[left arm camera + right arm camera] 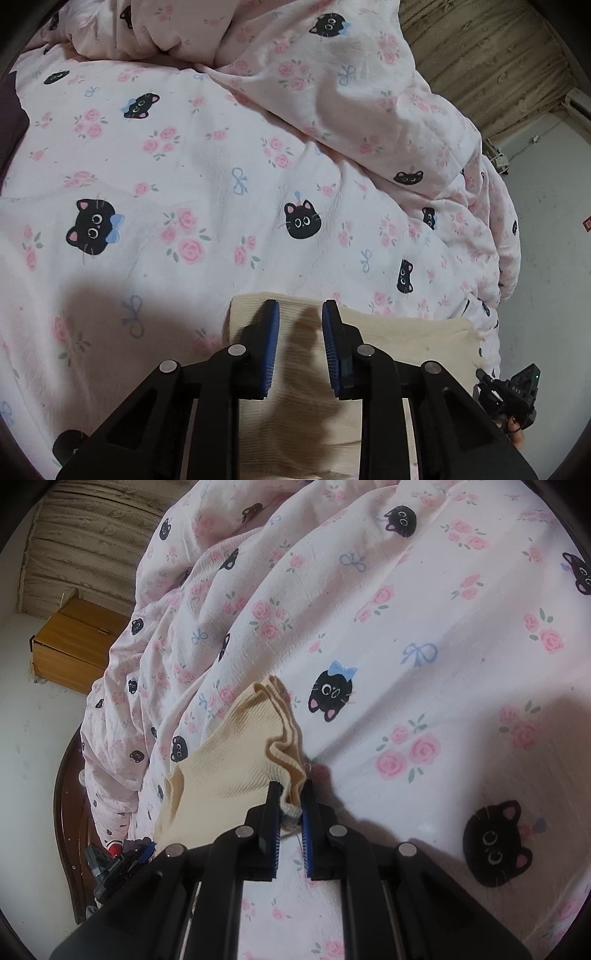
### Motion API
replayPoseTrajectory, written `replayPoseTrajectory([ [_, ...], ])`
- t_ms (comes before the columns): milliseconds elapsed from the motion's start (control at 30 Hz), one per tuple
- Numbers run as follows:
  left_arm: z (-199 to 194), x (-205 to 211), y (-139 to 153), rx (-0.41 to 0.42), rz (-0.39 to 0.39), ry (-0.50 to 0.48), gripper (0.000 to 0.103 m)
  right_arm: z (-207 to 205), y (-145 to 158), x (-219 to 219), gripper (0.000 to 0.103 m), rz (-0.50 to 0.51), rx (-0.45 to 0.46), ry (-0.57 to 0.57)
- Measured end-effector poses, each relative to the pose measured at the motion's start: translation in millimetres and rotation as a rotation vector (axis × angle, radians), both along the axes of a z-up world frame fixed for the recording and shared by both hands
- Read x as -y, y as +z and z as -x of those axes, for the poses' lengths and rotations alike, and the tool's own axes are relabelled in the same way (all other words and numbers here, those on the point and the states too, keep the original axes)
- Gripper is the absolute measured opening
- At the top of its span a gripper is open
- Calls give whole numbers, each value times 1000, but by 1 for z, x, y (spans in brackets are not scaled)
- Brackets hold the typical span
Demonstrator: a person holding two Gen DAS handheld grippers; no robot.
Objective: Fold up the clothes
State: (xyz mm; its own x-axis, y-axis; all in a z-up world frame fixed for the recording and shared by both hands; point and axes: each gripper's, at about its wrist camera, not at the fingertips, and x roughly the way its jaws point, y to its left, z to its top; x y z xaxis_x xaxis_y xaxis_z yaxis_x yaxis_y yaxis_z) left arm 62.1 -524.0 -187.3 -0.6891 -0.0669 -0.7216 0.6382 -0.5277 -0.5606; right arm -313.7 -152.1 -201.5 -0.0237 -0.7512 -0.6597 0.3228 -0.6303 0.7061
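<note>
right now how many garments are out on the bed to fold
1: a cream ribbed garment on the cat-print duvet, near its edge. The right gripper pinches its hem; the left gripper hovers open over it. Others may lie out of view.

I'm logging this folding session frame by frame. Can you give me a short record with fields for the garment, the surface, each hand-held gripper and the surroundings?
garment: cream ribbed knit garment, partly folded, lying on the bed
surface: pink duvet printed with black cats, roses and bows
left hand-held gripper: open, above the garment, nothing between its fingers
right hand-held gripper: shut on the garment's layered edge
surroundings: wooden cabinet on the floor beside the bed
</note>
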Motion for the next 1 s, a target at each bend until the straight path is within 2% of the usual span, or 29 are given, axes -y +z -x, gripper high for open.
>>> replayPoseTrajectory([
  [133, -2, -11, 13, -38, 31, -20, 23, 0, 0, 1, 10, 2, -2, 4],
  [233, -7, -20, 30, -105, 56, -36, 30, -1, 4, 1, 10, 12, -19, 12],
  [333, -12, -25, 44, -124, 92, -42, 33, -3, 10, 3, 10, 20, -43, 22],
  [533, -16, -26, 45, -69, 108, -62, 34, -12, 29, 12, 9, 11, -105, 54],
  [1000, -24, -19, 31, -24, 30, -71, 34, -49, 76, 62, 9, -64, -268, 197],
])
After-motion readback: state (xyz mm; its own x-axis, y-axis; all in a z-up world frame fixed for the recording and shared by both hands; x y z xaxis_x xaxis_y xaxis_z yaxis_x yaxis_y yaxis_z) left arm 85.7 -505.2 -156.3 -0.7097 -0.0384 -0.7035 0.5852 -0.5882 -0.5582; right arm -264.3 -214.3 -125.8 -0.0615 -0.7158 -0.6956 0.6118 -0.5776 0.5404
